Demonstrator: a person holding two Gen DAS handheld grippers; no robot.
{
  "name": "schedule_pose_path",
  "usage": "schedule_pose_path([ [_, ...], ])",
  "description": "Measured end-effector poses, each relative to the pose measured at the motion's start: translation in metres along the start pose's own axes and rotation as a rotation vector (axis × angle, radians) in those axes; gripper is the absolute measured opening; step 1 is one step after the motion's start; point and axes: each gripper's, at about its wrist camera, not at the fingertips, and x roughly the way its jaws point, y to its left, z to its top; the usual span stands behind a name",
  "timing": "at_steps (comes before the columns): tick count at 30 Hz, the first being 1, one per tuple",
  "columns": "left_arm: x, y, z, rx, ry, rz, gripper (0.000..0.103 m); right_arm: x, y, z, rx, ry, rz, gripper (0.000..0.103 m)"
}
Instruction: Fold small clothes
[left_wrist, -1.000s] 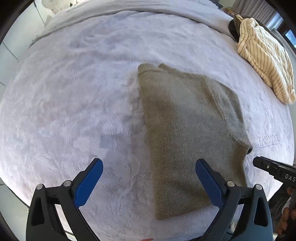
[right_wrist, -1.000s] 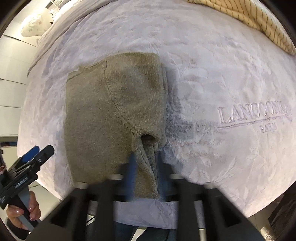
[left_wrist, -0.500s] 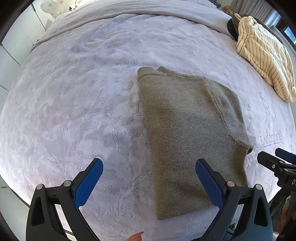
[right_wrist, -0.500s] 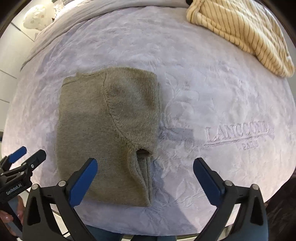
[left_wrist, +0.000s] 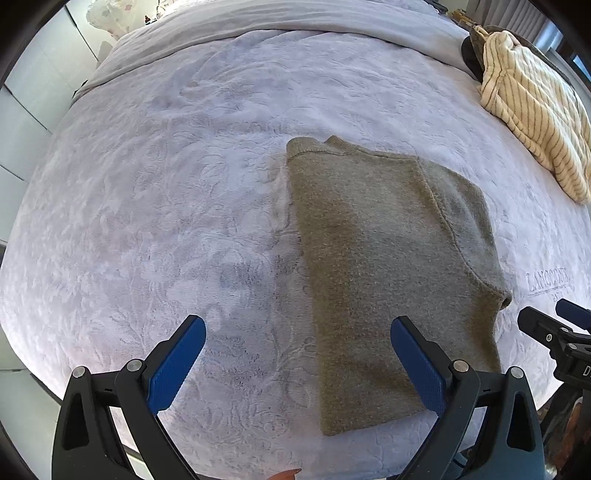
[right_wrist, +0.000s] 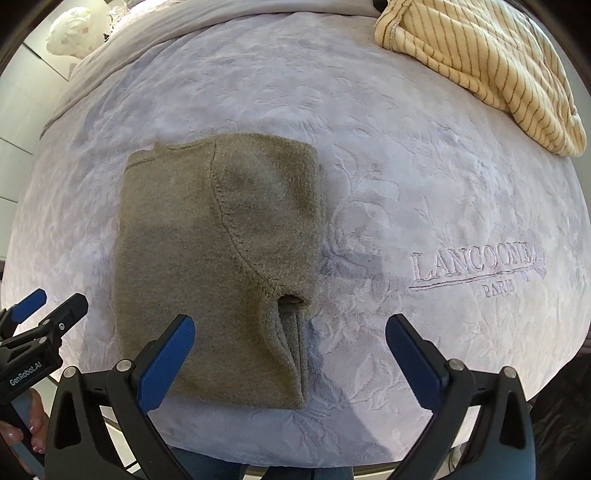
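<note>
The folded sweater (right_wrist: 218, 266) lay lengthwise just ahead of both spread, empty hand-held grippers, right (right_wrist: 290, 345) and left (left_wrist: 297, 345).

blanket (right_wrist: 443, 155): "LANCOONE PARIS" | left gripper (right_wrist: 40, 314) body: "GenRobot.AI"

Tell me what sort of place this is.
Most likely a bedroom: the olive knit garment lies folded on a wide bed under a pale embossed blanket, a striped cream garment lies farther back, and a turned-back grey cover runs along the far end.
</note>
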Motion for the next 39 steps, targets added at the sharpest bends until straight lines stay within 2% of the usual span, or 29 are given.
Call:
schedule_pose_path([
  [39, -0.0001, 0.0003, -0.0004, 0.0, 0.004, 0.014, 0.1, 0.0008, 0.0043, -0.0016, -0.006, 0.004, -0.006, 0.103],
])
